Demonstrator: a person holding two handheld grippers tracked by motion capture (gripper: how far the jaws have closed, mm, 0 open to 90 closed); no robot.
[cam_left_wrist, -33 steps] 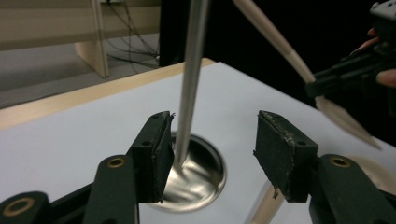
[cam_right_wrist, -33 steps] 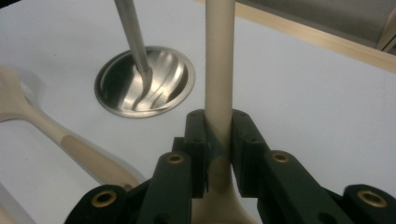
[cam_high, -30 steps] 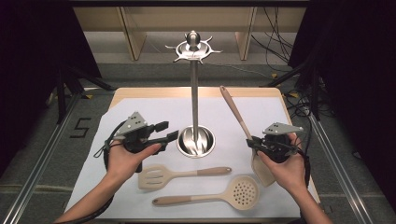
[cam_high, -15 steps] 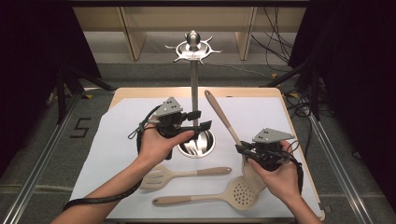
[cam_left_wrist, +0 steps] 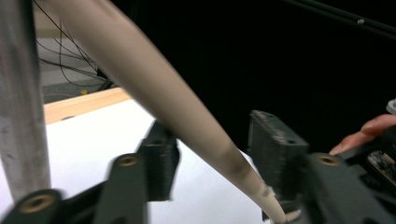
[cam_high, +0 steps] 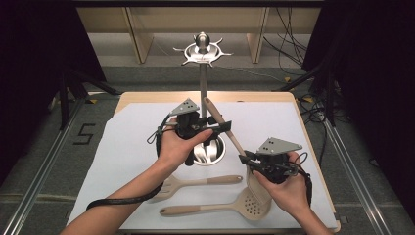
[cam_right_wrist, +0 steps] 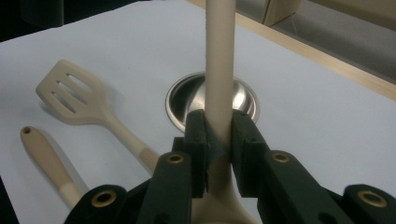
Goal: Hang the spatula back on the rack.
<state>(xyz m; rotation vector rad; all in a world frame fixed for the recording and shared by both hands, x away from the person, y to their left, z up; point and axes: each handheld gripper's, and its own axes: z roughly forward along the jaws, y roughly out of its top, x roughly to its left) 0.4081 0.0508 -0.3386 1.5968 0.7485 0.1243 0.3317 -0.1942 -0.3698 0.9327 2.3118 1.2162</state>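
Pale wood and silicone make up the utensil (cam_high: pixel 230 132) in hand: a long-handled piece that the right gripper (cam_high: pixel 247 161) clamps low on the handle, close to the head, with the handle slanting up toward the pole of the steel hanging stand (cam_high: pixel 203 93). In the right gripper view the jaws press flat against the handle from both sides, with the stand's round base (cam_right_wrist: pixel 212 100) just beyond them. The left gripper (cam_high: pixel 222 126) sits right beside the pole, jaws apart, and the handle (cam_left_wrist: pixel 187 121) passes between them without being pinched as far as the left gripper view shows; the pole (cam_left_wrist: pixel 21 107) stands just beside its jaws.

Judged from this, the job looks like hanging the utensils on the star-shaped hooks (cam_high: pixel 203 49) at the top of the stand, and it is at an early stage. No utensil hangs from those hooks. The held piece is lifted off the sheet but its upper end is well below the hooks. Near the base, on the person's side, a slotted turner (cam_high: pixel 195 182) and a perforated skimmer (cam_high: pixel 220 208) lie flat on the white sheet (cam_high: pixel 127 147), both untouched. So one piece is mid-lift, two remain.
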